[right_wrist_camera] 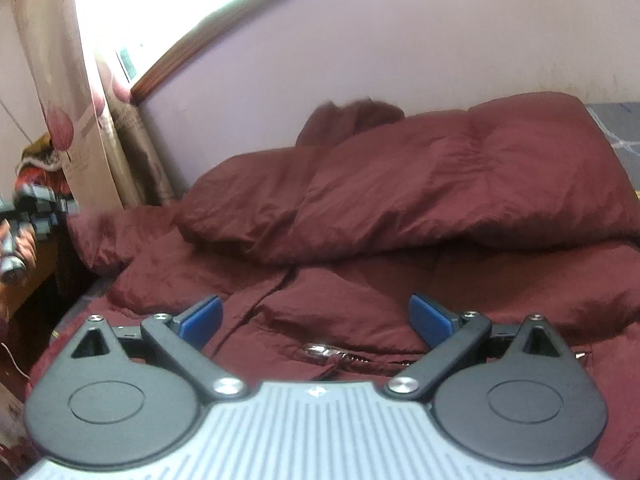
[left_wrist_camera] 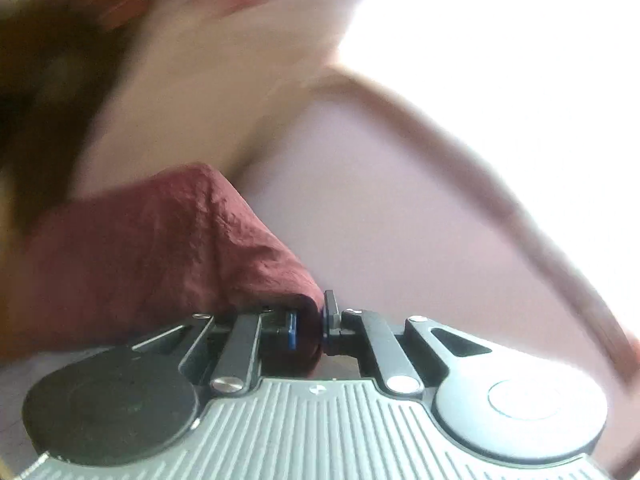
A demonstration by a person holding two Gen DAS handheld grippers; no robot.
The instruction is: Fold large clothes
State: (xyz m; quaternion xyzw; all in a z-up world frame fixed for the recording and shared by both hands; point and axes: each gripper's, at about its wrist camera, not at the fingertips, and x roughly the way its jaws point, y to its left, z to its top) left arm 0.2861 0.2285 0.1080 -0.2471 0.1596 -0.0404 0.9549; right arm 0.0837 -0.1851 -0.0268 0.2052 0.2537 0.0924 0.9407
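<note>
Crinkled maroon puffer jacket point(right_wrist_camera: 420, 184); left tool point(left_wrist_camera: 310, 326) pinching fold.

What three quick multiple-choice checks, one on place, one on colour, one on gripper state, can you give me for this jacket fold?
1. Where does the zipper pull lie?
A. Between the right gripper's open fingers, just ahead of it
B. On the curtain
C. On the wall

2. What colour is the padded jacket?
A. Grey
B. Dark red
C. Green

3. How does the left gripper stand?
A. Wide open, nothing near
B. Shut on a fold of the jacket
C. Shut on a cord

Answers:
1 A, the metal pull shows low in the right wrist view between the blue pads.
2 B, maroon fabric fills both views.
3 B, the left wrist view shows the fabric pinched between the closed fingers.
</note>
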